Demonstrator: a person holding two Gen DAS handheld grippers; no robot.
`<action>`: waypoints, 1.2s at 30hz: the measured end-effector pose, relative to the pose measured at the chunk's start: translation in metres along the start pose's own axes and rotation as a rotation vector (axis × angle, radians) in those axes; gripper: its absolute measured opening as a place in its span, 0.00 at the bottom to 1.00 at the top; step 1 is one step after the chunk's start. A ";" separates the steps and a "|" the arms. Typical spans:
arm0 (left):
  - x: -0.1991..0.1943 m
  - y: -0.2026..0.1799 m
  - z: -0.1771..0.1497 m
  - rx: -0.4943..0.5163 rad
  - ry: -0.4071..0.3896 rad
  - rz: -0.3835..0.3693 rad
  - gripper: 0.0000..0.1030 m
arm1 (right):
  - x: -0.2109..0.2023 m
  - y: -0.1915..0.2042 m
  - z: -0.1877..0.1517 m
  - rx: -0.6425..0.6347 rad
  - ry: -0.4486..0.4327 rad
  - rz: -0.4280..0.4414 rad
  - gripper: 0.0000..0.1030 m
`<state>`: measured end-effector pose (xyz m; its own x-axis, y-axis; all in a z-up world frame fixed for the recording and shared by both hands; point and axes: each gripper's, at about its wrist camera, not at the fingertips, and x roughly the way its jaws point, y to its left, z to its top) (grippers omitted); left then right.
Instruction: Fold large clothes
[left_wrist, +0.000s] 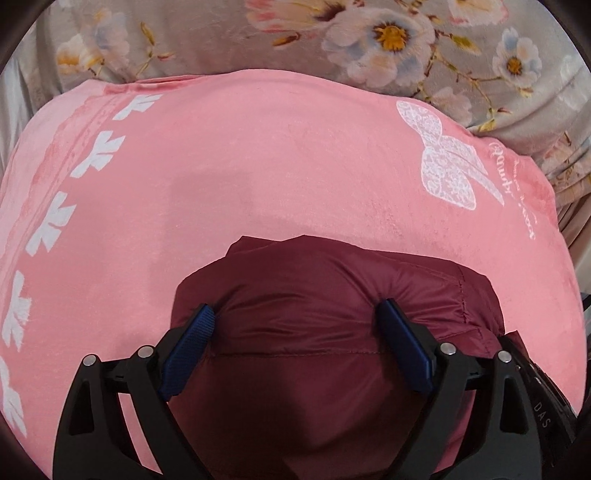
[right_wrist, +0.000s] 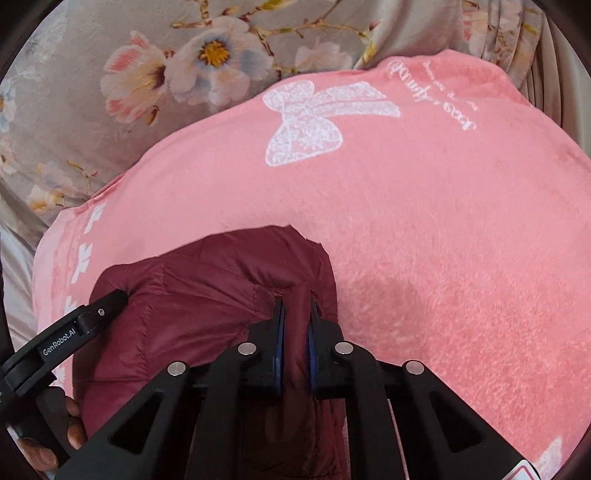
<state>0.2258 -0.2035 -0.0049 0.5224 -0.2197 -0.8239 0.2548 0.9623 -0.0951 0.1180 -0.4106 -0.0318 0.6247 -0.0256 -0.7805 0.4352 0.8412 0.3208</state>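
Left gripper (left_wrist: 297, 314), left wrist view: jaws stand wide apart, blue pads (left_wrist: 195, 339) resting against the maroon puffer jacket (left_wrist: 314, 280) at either side of a bulging quilted section; fabric puckers at the right pad, but whether the pads actually press in I cannot tell, so noted as apart. Jacket lies bunched on the pink blanket (left_wrist: 258, 155), toward its near edge. Blanket carries a column of white leaf motifs along its left edge and a white lace-pattern bow (left_wrist: 447, 158) near its far right corner. Floral grey bedspread (left_wrist: 369, 33) shows beyond the blanket's far edge. Right wrist view: right gripper (right_wrist: 295, 306) has its jaws nearly together, clamped on a narrow ridge of the maroon puffer jacket (right_wrist: 207, 295), which stands pinched between the pads. Left gripper's black finger (right_wrist: 107, 302) enters from the lower left, its tip touching the jacket's left side; fingertips of a hand (right_wrist: 74, 424) show beneath it. Jacket sits at the near left part of the pink blanket (right_wrist: 443, 240); bow (right_wrist: 314, 122) toward the far edge, floral grey bedspread (right_wrist: 129, 74) beyond.
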 end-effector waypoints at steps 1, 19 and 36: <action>0.002 -0.004 -0.001 0.012 -0.009 0.013 0.89 | 0.004 -0.001 -0.001 0.001 0.002 0.003 0.07; 0.021 -0.023 -0.019 0.099 -0.127 0.113 0.95 | 0.020 -0.002 -0.019 -0.034 -0.073 -0.001 0.07; 0.025 -0.029 -0.024 0.112 -0.167 0.148 0.96 | 0.020 -0.003 -0.022 -0.010 -0.083 0.016 0.07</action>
<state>0.2121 -0.2332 -0.0357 0.6854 -0.1101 -0.7198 0.2494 0.9642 0.0899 0.1150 -0.4024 -0.0601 0.6833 -0.0567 -0.7280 0.4187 0.8472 0.3270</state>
